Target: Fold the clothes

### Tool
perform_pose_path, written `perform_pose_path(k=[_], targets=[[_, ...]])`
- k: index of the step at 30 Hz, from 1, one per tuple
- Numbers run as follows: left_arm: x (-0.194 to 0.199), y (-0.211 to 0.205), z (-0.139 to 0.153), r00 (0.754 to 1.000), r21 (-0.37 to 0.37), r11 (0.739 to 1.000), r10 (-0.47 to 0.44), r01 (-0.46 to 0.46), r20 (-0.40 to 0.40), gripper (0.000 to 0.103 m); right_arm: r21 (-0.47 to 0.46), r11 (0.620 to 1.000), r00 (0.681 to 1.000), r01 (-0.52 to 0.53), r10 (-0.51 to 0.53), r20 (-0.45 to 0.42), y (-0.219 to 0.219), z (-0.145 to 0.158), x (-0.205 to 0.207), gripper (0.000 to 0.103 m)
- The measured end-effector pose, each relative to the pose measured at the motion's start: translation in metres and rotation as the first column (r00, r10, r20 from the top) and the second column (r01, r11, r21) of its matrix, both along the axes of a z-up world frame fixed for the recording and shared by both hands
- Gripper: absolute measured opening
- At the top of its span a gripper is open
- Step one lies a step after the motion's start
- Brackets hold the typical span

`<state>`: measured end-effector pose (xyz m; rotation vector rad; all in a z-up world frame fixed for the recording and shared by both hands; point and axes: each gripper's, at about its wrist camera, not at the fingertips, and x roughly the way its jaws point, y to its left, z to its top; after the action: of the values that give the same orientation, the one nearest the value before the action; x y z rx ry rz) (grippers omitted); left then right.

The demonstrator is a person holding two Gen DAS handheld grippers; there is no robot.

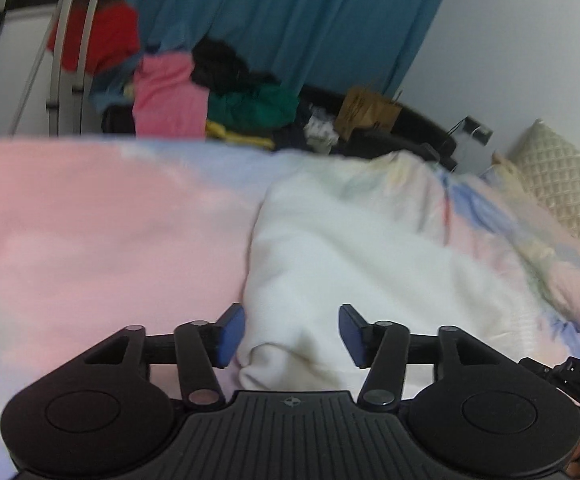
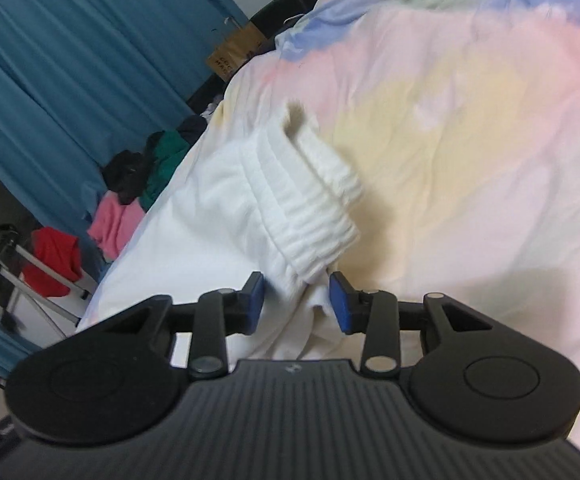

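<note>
**White garment on the bed, both grippers parted at its near end**

A white garment (image 1: 349, 248) lies on the pastel bedspread (image 1: 90, 232), stretching away from the near edge of the bed towards the far side, where a heap of other clothes (image 1: 194, 92) sits beyond the bed in front of the blue curtain (image 1: 290, 20). A quilted cream pillow (image 1: 569, 200) rests at the bed's right-hand end in the left wrist view.

The left gripper (image 1: 291, 336) has its blue pads well apart, straddling a rolled or bunched end of the white cloth without pinching it. The right gripper (image 2: 297, 304) is also parted, a little narrower, with a fold of cloth between the pads just below the ribbed elastic band (image 2: 313, 200), which stands up loosely from the bedspread. Whether either pad touches the fabric I cannot tell.

As for progress: the garment looks doubled along its length in places, but its edges are rumpled and the ribbed end is not laid flat, so I would not call it neatly folded. This could be the grippers about to take hold for a fold, or just letting go after one. The heap by the curtain looks unfolded.
</note>
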<state>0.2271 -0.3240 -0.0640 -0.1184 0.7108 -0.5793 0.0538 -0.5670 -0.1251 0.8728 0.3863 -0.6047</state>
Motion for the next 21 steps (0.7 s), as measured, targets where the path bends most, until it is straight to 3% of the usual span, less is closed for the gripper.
perform_pose_path(k=[5, 11, 13, 14, 16, 18, 21], targets=[[-0.05, 0.009, 0.072, 0.994, -0.001, 1.0, -0.011, 0.011, 0.109, 0.072, -0.171, 0.98, 0.995, -0.097, 0.096, -0.018, 0.028, 0.07, -0.025, 0.04], [-0.122, 0.035, 0.136, 0.984, 0.007, 1.0, -0.03, 0.029, 0.177, 0.086, -0.348, 0.912, 0.975, -0.22, 0.22, -0.038, 0.072, 0.143, -0.062, 0.04], [-0.148, 0.047, 0.151, 0.979, 0.007, 0.999, -0.042, 0.041, 0.2, 0.097, -0.388, 0.886, 0.967, -0.252, 0.25, -0.057, 0.091, 0.16, -0.075, 0.04], [-0.161, 0.054, 0.159, 0.976, 0.007, 0.999, -0.047, 0.047, 0.212, 0.102, -0.408, 0.873, 0.963, -0.266, 0.262, -0.065, 0.099, 0.167, -0.08, 0.044], [-0.186, 0.065, 0.17, 0.967, 0.013, 0.999, -0.047, 0.045, 0.25, 0.103, -0.444, 0.849, 0.955, -0.287, 0.291, -0.061, 0.114, 0.18, -0.092, 0.061], [-0.209, 0.074, 0.176, 0.958, 0.034, 0.998, -0.063, 0.055, 0.281, 0.103, -0.477, 0.826, 0.946, -0.301, 0.323, -0.038, 0.128, 0.188, -0.106, 0.092], [-0.244, 0.085, 0.179, 0.94, 0.069, 0.995, -0.085, 0.066, 0.331, 0.103, -0.522, 0.796, 0.939, -0.306, 0.344, -0.026, 0.149, 0.192, -0.124, 0.089]])
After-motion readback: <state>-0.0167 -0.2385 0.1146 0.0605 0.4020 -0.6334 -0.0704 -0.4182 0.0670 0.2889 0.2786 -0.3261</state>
